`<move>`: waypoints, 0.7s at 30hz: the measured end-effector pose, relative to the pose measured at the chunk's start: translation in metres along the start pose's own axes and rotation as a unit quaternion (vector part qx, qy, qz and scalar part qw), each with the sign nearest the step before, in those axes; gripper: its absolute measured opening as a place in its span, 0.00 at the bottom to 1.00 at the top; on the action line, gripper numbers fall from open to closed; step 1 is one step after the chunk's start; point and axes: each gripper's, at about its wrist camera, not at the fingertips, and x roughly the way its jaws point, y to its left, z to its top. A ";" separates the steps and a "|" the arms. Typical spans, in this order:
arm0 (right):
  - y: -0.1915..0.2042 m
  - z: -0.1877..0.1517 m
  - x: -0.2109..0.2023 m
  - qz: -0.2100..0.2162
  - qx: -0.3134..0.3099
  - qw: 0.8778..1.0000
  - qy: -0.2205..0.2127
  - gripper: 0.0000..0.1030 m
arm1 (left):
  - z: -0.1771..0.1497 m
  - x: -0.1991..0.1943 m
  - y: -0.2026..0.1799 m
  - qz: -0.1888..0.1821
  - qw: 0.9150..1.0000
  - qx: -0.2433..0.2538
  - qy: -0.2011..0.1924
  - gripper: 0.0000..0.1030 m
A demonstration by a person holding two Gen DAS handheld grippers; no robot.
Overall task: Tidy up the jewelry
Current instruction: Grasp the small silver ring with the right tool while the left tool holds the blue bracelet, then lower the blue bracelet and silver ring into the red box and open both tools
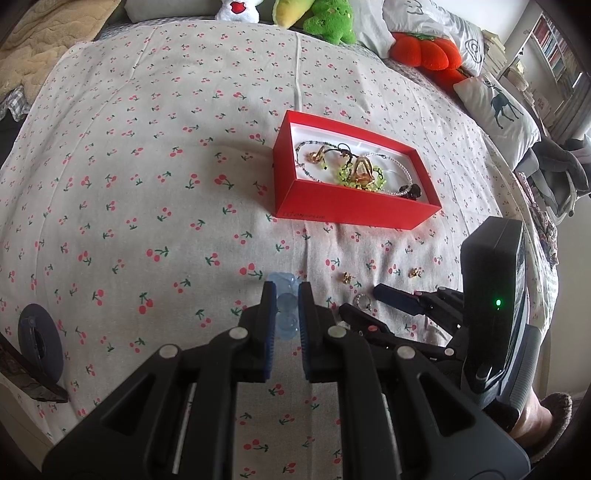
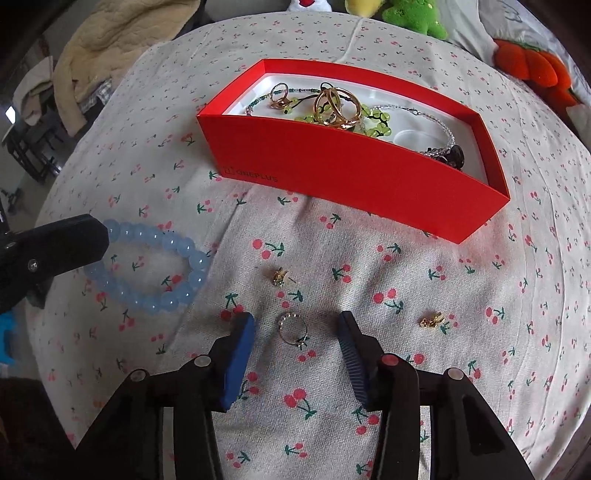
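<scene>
A pale blue bead bracelet [image 2: 147, 273] lies on the cherry-print bedsheet. My left gripper [image 1: 287, 295] is shut on one end of it, beads [image 1: 285, 301] showing between the pads. My right gripper [image 2: 295, 319] is open and points down at the sheet. A small silver ring [image 2: 293, 330] lies flat between its blue pads [image 2: 240, 343], touching neither. Two small gold earrings [image 2: 280, 277] [image 2: 432, 319] rest loose on the sheet nearby. Beyond them stands a red box [image 2: 351, 177] holding gold bangles [image 2: 336, 105], a green bead bracelet and a beaded necklace.
Plush toys [image 1: 328, 18] and pillows [image 1: 495, 107] line the far edge of the bed. A beige blanket [image 2: 110, 48] is heaped at the back left. A dark round object [image 1: 38, 343] sits by the sheet's left edge. A person's slippered foot [image 1: 550, 410] shows at the lower right.
</scene>
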 end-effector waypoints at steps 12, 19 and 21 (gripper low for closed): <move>-0.002 0.002 -0.004 0.021 0.001 1.000 0.002 0.15 | 0.001 0.001 -0.003 -0.001 1.000 0.003 -0.001 0.13; -0.017 0.004 -0.022 0.033 0.017 0.999 -0.011 0.15 | 0.005 -0.008 -0.009 -0.016 1.000 0.006 -0.013 0.13; -0.022 0.005 -0.029 0.036 0.022 0.999 -0.018 0.15 | 0.007 -0.011 -0.012 -0.021 1.000 0.009 -0.018 0.13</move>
